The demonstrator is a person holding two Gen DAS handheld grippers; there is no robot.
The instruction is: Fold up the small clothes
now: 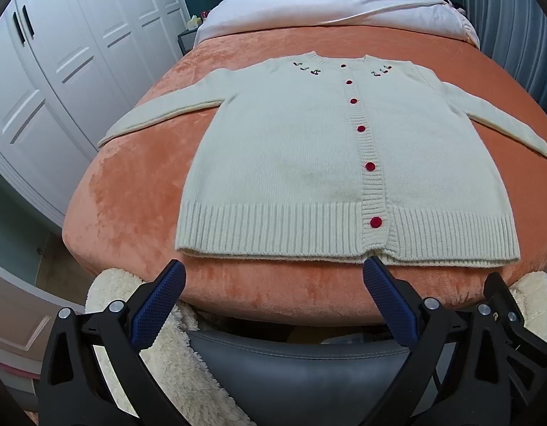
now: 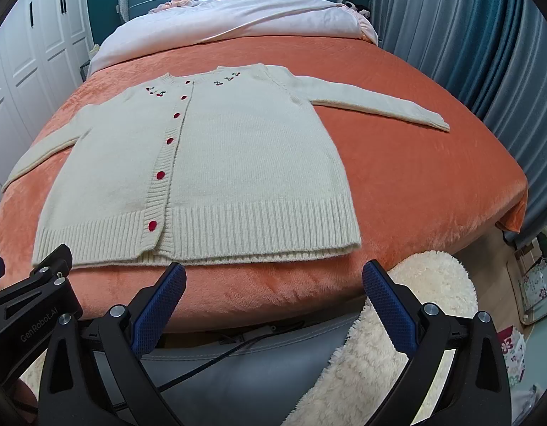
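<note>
A small cream knit cardigan [image 1: 291,149] with red buttons and cherry embroidery lies flat and buttoned on the orange bedspread [image 1: 131,184], both sleeves spread outward. It also shows in the right wrist view [image 2: 238,163]. My left gripper [image 1: 273,277] is open and empty, held just short of the ribbed hem, above the bed's foot edge. My right gripper [image 2: 273,278] is open and empty, in front of the hem's right half. The left gripper's body [image 2: 32,291] shows at the lower left of the right wrist view.
A white duvet [image 1: 326,3] covers the far end of the bed. White wardrobe doors [image 1: 42,88] stand on the left and blue curtains [image 2: 468,35] on the right. A fluffy cream cover [image 2: 397,337] lies over a grey bench [image 1: 291,372] at the bed's foot.
</note>
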